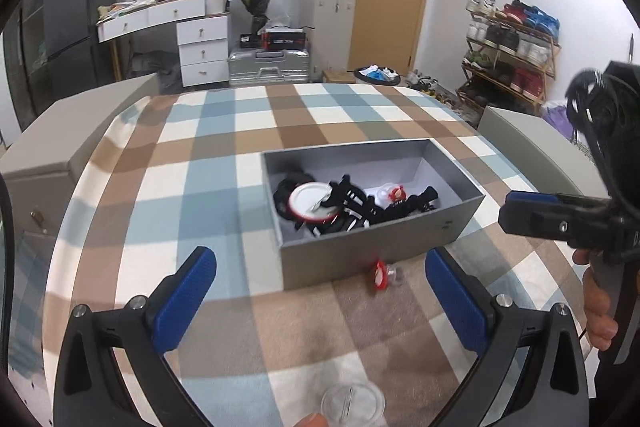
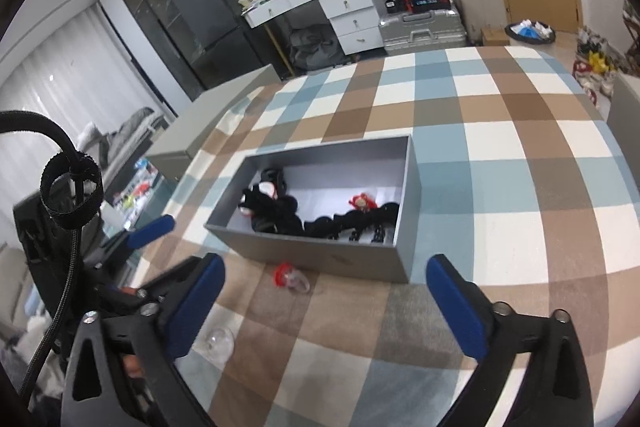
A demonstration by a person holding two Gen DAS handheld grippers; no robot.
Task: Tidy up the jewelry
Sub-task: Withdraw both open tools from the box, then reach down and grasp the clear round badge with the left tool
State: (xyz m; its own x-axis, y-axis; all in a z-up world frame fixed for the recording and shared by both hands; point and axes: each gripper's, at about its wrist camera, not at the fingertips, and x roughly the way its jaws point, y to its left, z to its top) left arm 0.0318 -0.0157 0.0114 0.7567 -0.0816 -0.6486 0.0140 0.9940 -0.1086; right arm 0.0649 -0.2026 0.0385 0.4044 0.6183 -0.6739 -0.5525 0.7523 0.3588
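Grippers both hang empty, jaws wide apart: left gripper (image 1: 320, 291), right gripper (image 2: 326, 301). Box (image 2: 404, 259) holds most pieces; a red piece (image 2: 282, 275) lies outside at its 6 o'clock. Next, I judge, comes pinching it and dropping it in.

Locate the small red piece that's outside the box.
The red piece lies on the checked cloth just in front of the grey box's near wall, between the open left gripper's fingers in its view.

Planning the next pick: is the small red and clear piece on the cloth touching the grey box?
Apart. In the right wrist view a strip of checked cloth shows between the small red and clear piece and the grey rectangular box wall.
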